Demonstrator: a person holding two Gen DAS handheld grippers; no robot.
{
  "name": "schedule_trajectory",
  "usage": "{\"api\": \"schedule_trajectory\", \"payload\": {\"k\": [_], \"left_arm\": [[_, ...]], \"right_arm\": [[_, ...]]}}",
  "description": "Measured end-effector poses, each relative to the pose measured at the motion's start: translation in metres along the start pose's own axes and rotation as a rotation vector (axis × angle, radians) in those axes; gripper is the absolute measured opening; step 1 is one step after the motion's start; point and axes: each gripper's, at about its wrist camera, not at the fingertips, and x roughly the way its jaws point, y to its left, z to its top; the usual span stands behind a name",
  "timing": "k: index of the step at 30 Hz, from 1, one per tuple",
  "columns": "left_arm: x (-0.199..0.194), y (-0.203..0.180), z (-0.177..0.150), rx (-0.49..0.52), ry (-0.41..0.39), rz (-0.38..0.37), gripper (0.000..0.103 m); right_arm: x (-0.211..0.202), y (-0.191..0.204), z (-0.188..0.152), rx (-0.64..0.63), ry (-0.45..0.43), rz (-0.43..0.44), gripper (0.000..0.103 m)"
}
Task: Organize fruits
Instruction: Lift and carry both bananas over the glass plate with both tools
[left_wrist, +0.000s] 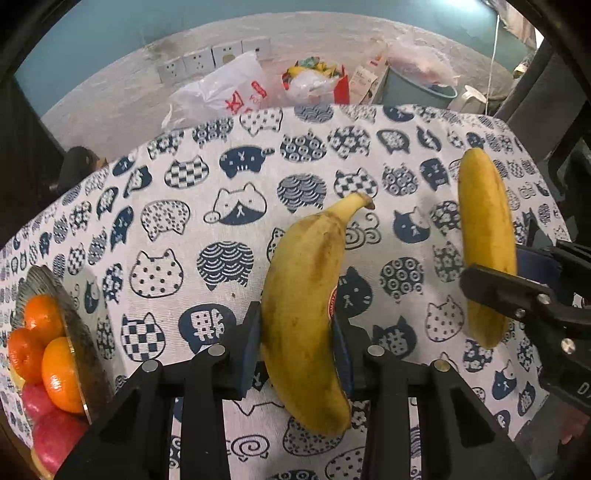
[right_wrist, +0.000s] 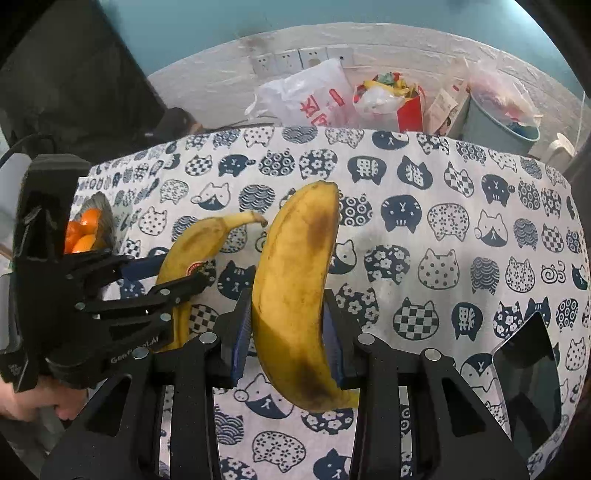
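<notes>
My left gripper (left_wrist: 299, 339) is shut on a stickered yellow banana (left_wrist: 306, 314) and holds it above the cat-print tablecloth. My right gripper (right_wrist: 288, 332) is shut on a second, browner banana (right_wrist: 295, 295) to its right. Each gripper shows in the other view: the right gripper (left_wrist: 517, 291) with its banana (left_wrist: 485, 240), the left gripper (right_wrist: 162, 280) with its banana (right_wrist: 195, 243). A glass plate (left_wrist: 77, 332) at the table's left edge holds oranges (left_wrist: 59, 373) and red apples (left_wrist: 48, 435); it also shows in the right wrist view (right_wrist: 107, 218).
A dark glass plate (right_wrist: 528, 365) lies at the right of the table (right_wrist: 443, 229). Behind the far edge stand plastic bags (left_wrist: 229, 96), a red bag (right_wrist: 410, 107) and a grey bin (right_wrist: 498, 122) against a wall with sockets.
</notes>
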Motion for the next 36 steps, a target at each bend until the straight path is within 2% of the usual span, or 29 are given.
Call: {"api": "schedule_trajectory", "payload": {"k": [17,36], "left_arm": [[-0.066,0.019,-0.003,-0.048,-0.123,-0.003,0.036],[-0.135,0.102,-0.036,-0.203,-0.207,0.029,0.036]], "right_arm": [[-0.036,0.031,0.014,-0.036,-0.129,0.072,0.034],[-0.06,0.113,0.046,-0.127,-0.167,0.182,0.034]]}}
